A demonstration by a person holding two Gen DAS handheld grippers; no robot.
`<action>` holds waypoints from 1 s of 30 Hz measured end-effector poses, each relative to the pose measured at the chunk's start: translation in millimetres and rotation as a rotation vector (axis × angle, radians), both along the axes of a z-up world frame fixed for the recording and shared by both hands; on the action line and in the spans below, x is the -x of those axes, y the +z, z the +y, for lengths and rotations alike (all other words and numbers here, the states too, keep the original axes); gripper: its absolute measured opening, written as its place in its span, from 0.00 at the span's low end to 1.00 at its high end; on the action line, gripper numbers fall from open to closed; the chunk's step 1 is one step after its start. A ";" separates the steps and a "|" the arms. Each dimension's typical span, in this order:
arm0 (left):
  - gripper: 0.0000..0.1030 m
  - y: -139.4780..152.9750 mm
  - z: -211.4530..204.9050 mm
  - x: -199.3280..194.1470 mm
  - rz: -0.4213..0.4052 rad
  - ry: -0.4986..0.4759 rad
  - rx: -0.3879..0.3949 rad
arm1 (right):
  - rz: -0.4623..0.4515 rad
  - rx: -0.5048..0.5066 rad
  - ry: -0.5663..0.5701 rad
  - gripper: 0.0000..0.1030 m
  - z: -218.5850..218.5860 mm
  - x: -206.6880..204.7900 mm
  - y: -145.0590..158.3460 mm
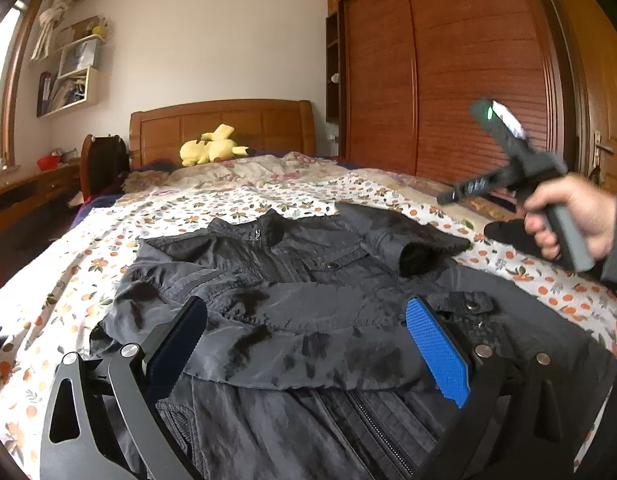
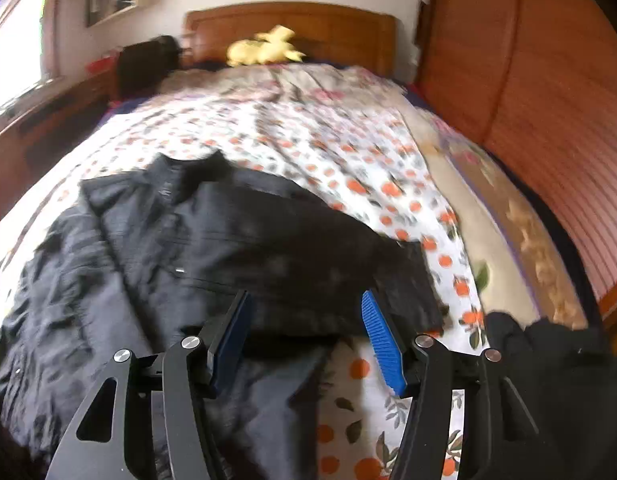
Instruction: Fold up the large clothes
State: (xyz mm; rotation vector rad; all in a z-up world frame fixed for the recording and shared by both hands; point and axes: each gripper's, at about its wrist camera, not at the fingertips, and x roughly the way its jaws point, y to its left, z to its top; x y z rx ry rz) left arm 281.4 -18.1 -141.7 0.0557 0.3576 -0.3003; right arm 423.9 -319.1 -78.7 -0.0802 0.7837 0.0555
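Left wrist view. A dark grey jacket (image 1: 308, 300) is seen spread front-up on a bed covered by an orange-fruit patterned sheet (image 1: 108, 240), collar toward the wooden headboard (image 1: 224, 124). One sleeve is laid across the chest; its cuff is lost in dark shadow near the far shoulder. The left gripper (image 1: 308, 340) is shown released, blue pads wide apart over the folded sleeve, nothing pinched between them; whether the fingers touch the cloth cannot be told. The jacket's hem is cut off by the lower edge. At right, a person's right hand (image 1: 572, 220) is seen around the handle of the right gripper (image 1: 448, 198), which is motion-blurred, so its jaws cannot be read here. A yellow plush toy (image 1: 212, 146) lies by the headboard.

Right wrist view. The whole picture is blurred. The right gripper (image 2: 306, 340) is shown released, jaws parted above the jacket's (image 2: 188, 260) right-hand edge, no fabric between the pads. A black, indistinct item (image 2: 548, 360) is partly hidden behind the right finger at the lower right.
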 end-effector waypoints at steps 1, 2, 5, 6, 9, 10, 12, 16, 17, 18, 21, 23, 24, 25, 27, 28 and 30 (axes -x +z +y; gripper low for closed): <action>0.98 1.9 2.2 0.7 -0.002 0.003 0.004 | 0.012 -0.010 -0.018 0.53 -5.6 -4.0 -5.9; 0.98 3.2 4.1 0.8 -0.004 0.005 0.006 | 0.030 -0.023 -0.041 0.53 -12.2 -9.0 -13.4; 0.98 8.7 10.4 1.4 -0.012 0.016 0.007 | 0.070 -0.047 -0.100 0.53 -28.2 -19.4 -33.5; 0.98 10.6 12.7 1.4 -0.013 0.019 0.009 | 0.079 -0.056 -0.113 0.53 -32.2 -21.7 -38.7; 0.98 13.9 21.0 2.4 -0.014 0.028 0.030 | 0.118 -0.066 -0.161 0.66 -44.1 -31.7 -57.7; 0.98 14.4 23.1 2.6 -0.012 0.030 0.032 | 0.120 -0.056 -0.171 0.67 -45.2 -33.6 -61.5; 0.98 14.8 25.2 2.9 -0.012 0.036 0.027 | 0.137 -0.069 -0.190 0.67 -51.0 -38.7 -70.6; 0.98 14.4 31.3 2.5 -0.005 0.042 0.023 | 0.154 -0.151 -0.228 0.68 -63.0 -46.4 -81.4; 0.98 14.0 32.4 2.3 -0.004 0.044 0.021 | 0.156 -0.167 -0.240 0.68 -65.5 -48.1 -83.5; 0.98 13.7 34.2 2.6 -0.003 0.046 0.020 | 0.158 -0.185 -0.250 0.68 -67.8 -49.7 -85.3; 0.98 12.5 39.4 2.8 0.002 0.053 0.019 | 0.162 -0.238 -0.280 0.68 -74.7 -55.1 -89.0; 0.98 11.8 42.8 2.9 0.006 0.055 0.019 | 0.168 -0.272 -0.299 0.68 -79.4 -58.6 -92.0; 0.98 11.5 44.3 3.1 0.009 0.056 0.021 | 0.170 -0.285 -0.307 0.68 -81.1 -60.0 -93.2; 0.98 11.2 44.8 3.2 0.009 0.058 0.021 | 0.177 -0.298 -0.318 0.68 -83.6 -62.0 -95.1; 0.98 10.7 46.1 3.5 0.009 0.059 0.020 | 0.188 -0.314 -0.326 0.68 -85.4 -64.6 -98.8; 0.98 10.5 46.1 3.6 0.010 0.059 0.019 | 0.187 -0.316 -0.328 0.68 -85.7 -65.0 -99.7; 0.98 10.2 45.6 4.1 0.010 0.056 0.014 | 0.189 -0.317 -0.329 0.68 -85.8 -66.7 -102.0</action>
